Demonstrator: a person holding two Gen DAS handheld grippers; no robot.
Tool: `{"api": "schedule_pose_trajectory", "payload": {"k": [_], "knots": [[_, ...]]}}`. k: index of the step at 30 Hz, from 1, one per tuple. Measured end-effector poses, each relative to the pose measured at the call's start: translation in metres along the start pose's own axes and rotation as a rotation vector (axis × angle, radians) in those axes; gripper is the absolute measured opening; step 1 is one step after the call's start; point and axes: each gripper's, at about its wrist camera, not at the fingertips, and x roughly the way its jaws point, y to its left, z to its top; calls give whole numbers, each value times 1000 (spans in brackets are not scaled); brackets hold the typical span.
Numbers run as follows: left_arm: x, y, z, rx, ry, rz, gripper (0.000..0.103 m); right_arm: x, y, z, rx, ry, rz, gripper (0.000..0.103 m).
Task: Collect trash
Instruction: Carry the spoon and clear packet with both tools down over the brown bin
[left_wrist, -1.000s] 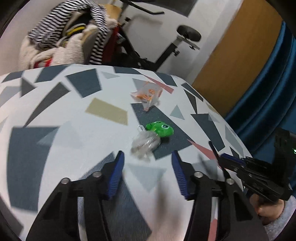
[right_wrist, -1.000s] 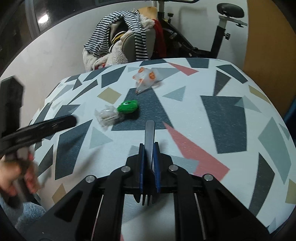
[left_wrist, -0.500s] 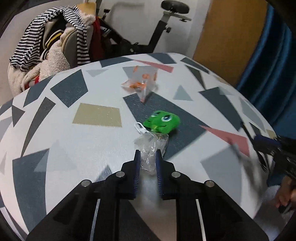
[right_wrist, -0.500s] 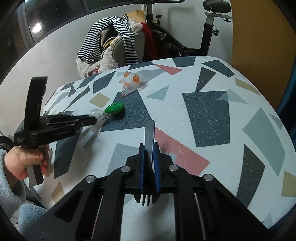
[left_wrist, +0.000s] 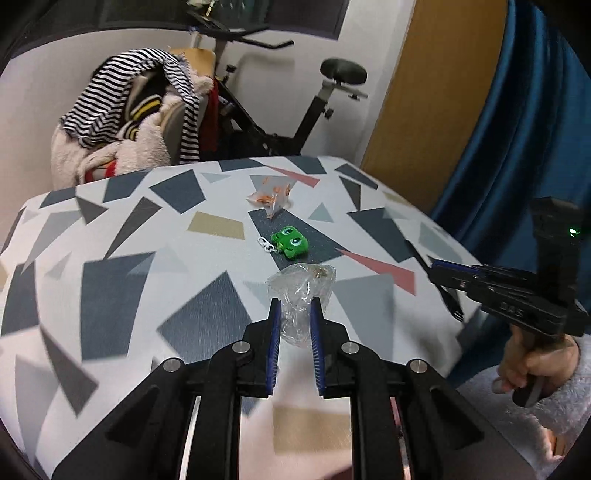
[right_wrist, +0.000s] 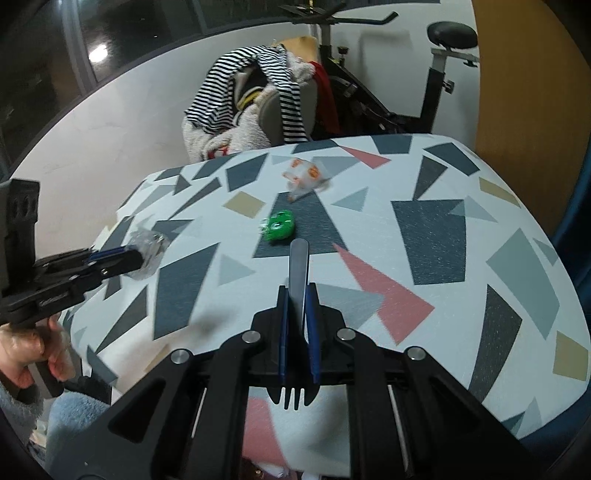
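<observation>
Now L gripper (left_wrist: 294, 308) clamps crumpled clear plastic wrapper (left_wrist: 301, 291) off the patterned table (left_wrist: 122, 258); R gripper (right_wrist: 298, 295) clenched on black plastic fork (right_wrist: 297, 273).

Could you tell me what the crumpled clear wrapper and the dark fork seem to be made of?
The crumpled clear wrapper looks like thin glossy plastic film: see-through, creased, catching highlights. The dark fork looks like matte grey plastic, flat and dull, though coated metal cannot be ruled out.
</observation>
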Motion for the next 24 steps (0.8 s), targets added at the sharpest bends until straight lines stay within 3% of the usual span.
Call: {"api": "schedule_pose_trajectory", "payload": {"k": [12,24], "knots": [[-92,-25,-73,-41,-63,16,15,-37,41,-25,-74,-7,48,13],[-128,-45,-126,-43,-77,26,15,-64,63,-60,-106,3,84,13]]}}
